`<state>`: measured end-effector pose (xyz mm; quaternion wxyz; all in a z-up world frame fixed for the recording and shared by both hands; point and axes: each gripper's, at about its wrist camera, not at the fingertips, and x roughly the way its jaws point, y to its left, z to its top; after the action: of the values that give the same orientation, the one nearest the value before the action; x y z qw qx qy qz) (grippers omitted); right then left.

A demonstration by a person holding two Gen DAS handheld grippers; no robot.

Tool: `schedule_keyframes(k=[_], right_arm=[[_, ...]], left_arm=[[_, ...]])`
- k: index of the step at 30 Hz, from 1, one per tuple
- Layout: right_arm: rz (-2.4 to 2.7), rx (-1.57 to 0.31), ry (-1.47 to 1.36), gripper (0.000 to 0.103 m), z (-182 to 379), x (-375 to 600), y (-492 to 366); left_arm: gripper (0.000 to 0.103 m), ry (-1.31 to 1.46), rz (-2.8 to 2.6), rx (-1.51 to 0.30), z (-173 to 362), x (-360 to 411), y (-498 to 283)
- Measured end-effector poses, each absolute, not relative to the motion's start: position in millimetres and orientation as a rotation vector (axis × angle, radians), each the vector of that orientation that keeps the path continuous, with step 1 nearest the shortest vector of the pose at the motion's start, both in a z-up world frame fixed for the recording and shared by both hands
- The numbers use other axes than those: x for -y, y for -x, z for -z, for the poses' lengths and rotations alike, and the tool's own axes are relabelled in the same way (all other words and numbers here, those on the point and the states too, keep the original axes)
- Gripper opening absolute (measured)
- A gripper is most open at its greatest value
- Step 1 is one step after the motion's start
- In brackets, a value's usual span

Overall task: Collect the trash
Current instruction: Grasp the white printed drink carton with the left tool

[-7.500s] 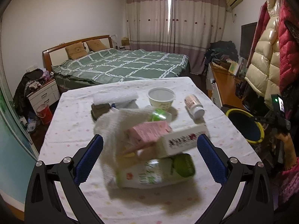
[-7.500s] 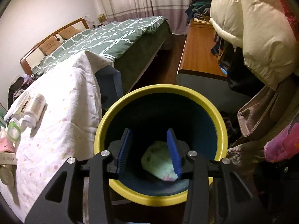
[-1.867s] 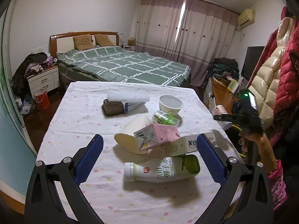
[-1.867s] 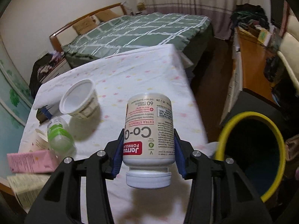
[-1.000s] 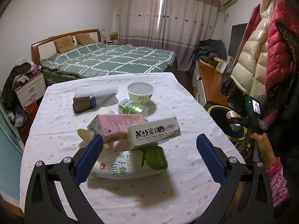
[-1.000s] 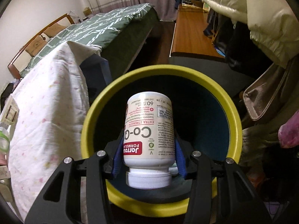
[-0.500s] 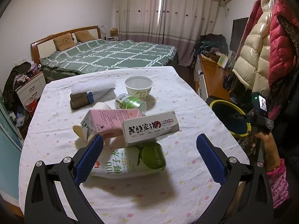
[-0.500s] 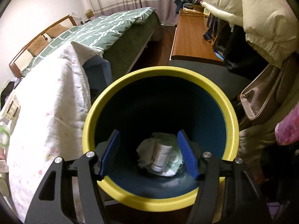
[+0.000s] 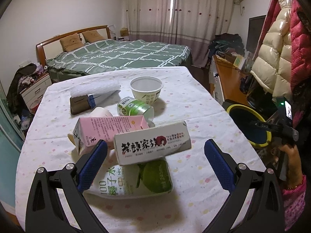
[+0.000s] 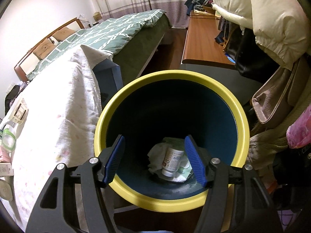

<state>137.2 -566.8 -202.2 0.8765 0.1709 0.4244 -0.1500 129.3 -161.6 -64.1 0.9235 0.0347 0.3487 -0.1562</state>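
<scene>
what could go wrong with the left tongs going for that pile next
The grey carton lies loosely across the pink carton and the green bottle; the open left tongs could knock it sliding. The rolled-over green cup beside it might roll off if the pile shifts.

left gripper (image 9: 155, 163): black frame | blue ribbed pads | silver screws | pink sleeve (image 9: 293, 202)

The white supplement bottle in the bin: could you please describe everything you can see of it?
The supplement bottle is white and plastic-looking, with a white screw cap and a label printed in red and black. It lies tilted at the bottom of the yellow-rimmed bin, cap towards the camera, resting on crumpled white paper. The open right gripper hangs above it without touching.
</scene>
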Motion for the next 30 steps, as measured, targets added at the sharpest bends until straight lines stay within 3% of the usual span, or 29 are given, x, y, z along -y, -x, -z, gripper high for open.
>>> schedule_keyframes(k=[10,30], right_arm=[[0.304,-0.889,-0.369,0.061,207.5,568.9,-137.4],[0.297,-0.860,-0.375,0.061,202.5,572.0,-119.0]], left_arm=[[0.077,-0.108,0.288,-0.725,71.7,171.9,-142.5],[0.076,-0.117,0.365,-0.630,37.4,193.7,-141.3]])
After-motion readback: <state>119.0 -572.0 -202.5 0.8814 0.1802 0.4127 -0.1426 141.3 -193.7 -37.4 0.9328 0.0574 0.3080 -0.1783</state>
